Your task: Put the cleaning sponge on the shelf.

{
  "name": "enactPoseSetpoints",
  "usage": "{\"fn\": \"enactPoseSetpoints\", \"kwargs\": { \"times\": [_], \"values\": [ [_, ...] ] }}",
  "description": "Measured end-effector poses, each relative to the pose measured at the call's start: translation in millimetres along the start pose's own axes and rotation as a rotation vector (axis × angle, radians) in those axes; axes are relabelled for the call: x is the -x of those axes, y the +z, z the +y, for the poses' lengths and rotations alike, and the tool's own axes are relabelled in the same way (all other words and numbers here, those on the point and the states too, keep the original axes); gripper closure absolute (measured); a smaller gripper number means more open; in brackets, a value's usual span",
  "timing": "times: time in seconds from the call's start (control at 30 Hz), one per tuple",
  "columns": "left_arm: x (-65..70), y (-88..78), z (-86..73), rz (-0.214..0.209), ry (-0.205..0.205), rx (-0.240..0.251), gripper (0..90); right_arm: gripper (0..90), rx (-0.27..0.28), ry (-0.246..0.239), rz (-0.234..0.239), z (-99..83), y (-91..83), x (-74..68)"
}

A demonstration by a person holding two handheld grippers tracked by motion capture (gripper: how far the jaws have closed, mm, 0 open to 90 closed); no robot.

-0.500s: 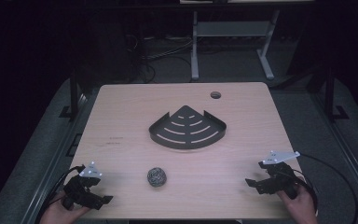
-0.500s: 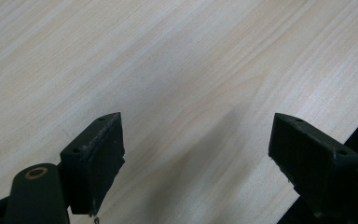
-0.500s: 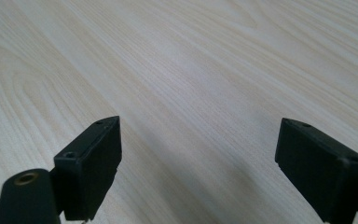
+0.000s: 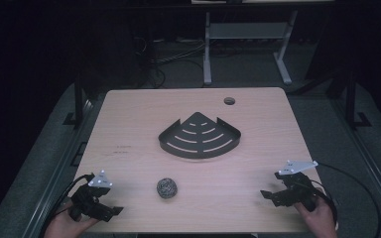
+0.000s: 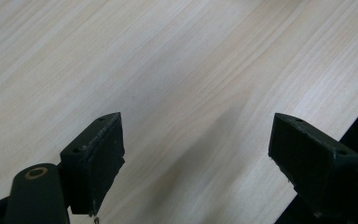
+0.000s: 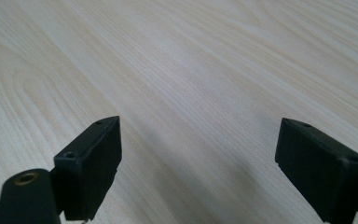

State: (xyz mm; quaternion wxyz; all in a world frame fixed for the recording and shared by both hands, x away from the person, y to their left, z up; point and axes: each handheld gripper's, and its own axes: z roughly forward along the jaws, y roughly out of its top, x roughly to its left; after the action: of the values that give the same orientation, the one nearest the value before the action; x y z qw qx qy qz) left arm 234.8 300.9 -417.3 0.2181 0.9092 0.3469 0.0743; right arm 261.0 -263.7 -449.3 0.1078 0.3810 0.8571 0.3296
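High view looks down on the table (image 4: 144, 129) — both gripper views skim its wood closely.

Dark room, grey floor (image 4: 54, 148), metal stand (image 4: 245, 44) behind.

Nothing readable here tbh. There's a tiny dark mark on the table (image 4: 129, 124), but it's too small to read.

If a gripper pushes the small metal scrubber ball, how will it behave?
The scrubber ball looks round, so it may roll a little rather than slide. Its tangled wire surface suggests it is light and springy, probably squashing under the fingers. It lies alone on the bare table, so nothing would stop it.
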Motion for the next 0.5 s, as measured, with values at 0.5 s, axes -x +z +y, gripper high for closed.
{"fn": "enactPoseSetpoints", "kwargs": {
  "times": [0.5],
  "values": [
    [6.3, 3.6, 14.2, -0.026, 0.036, -0.004, 17.5, 14.2, 0.003, -0.007, 0.001, 1.3, 0.2, -0.9]
  ]
}}
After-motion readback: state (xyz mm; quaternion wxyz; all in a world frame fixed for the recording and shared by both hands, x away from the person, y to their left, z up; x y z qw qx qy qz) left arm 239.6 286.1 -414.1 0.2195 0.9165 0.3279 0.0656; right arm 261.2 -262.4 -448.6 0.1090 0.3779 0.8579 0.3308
